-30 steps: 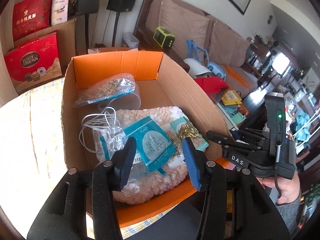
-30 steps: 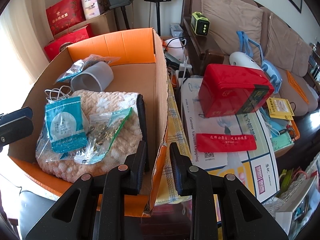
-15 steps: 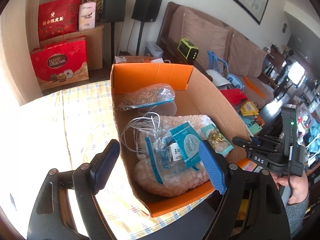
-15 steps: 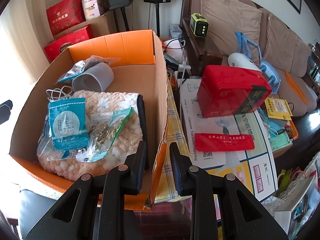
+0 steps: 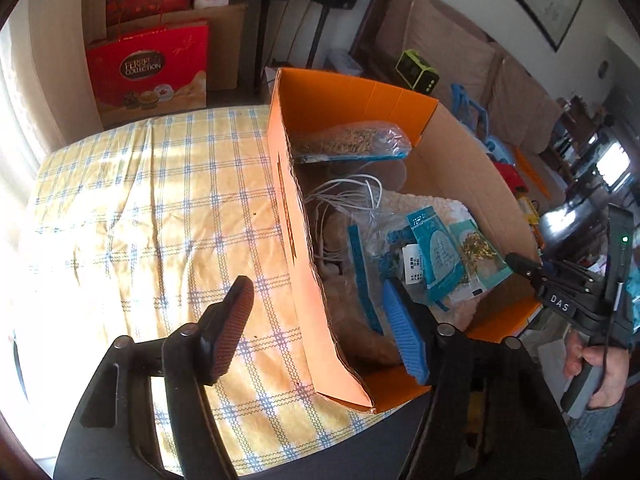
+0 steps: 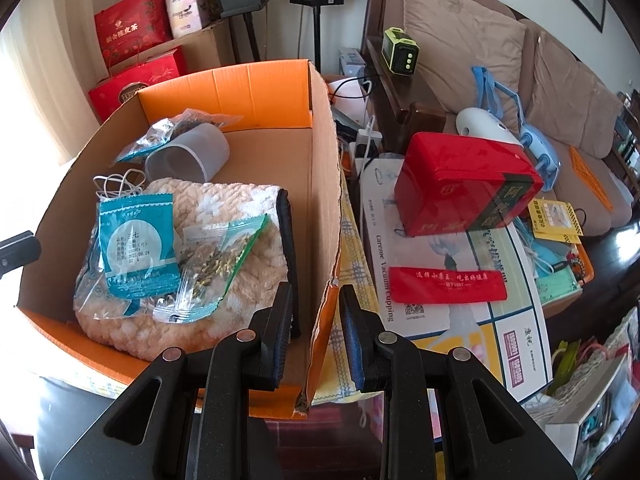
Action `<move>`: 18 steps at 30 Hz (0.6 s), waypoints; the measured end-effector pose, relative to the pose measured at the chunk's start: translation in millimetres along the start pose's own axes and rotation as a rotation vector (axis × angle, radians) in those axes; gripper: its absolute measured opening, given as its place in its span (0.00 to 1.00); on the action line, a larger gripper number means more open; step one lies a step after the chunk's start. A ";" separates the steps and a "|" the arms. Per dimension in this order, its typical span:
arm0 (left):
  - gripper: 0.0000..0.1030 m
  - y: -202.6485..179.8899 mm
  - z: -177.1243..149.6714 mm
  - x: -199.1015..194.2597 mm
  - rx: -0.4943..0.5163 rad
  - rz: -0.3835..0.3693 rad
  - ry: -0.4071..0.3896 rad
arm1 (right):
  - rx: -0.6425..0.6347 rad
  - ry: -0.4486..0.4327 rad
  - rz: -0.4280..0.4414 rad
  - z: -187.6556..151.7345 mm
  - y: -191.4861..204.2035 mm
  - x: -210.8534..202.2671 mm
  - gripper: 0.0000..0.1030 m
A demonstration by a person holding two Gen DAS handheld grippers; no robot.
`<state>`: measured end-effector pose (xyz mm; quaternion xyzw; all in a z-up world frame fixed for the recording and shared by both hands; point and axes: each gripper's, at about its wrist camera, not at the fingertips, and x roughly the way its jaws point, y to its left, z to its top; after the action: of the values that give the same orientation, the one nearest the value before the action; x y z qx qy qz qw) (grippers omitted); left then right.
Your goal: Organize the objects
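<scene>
Jaws of the left gripper [image 5: 316,332] are closing astride the near left wall of the cardboard box [image 5: 296,236], one pad outside over the checked tablecloth [image 5: 152,200], the other inside, neither yet pressing the wall; the right gripper [image 6: 316,328] at lower centre of its frame has its jaws nearly together, clamped on the box's right wall. The step looks like taking the box by both sides to move it. To do it well, the left pads should settle low on the wall near the corner, square to the card, so it does not buckle, and both grips should lift evenly so the contents stay put. Inside, centre left of the right view, I count one peach fluffy towel [image 6: 240,216], one clear cup [image 6: 188,156] lying on its side, one coil of white cable [image 6: 120,184], and three plastic pouches: a teal packet [image 6: 136,244], a zip bag of gold bits [image 6: 212,260], and a bag of dried herbs [image 5: 352,140] against the far wall.
</scene>
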<state>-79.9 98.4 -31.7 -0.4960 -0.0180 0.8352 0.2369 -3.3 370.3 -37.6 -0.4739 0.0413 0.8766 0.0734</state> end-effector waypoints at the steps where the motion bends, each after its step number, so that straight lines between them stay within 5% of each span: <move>1: 0.50 -1.1 -1.0 3.7 0.002 -0.002 0.009 | 0.000 0.004 0.003 0.9 -0.1 1.6 0.24; 5: 0.23 -6.7 -5.2 15.9 0.027 0.007 0.045 | 0.004 0.011 0.012 4.5 -1.4 8.2 0.21; 18: 0.19 -6.2 -16.9 6.6 0.034 0.070 0.018 | -0.028 -0.006 0.001 14.2 18.8 10.2 0.21</move>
<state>-65.9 103.1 -44.0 -0.4995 0.0153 0.8387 0.2162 -23.6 354.7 -38.2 -0.4723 0.0288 0.8784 0.0665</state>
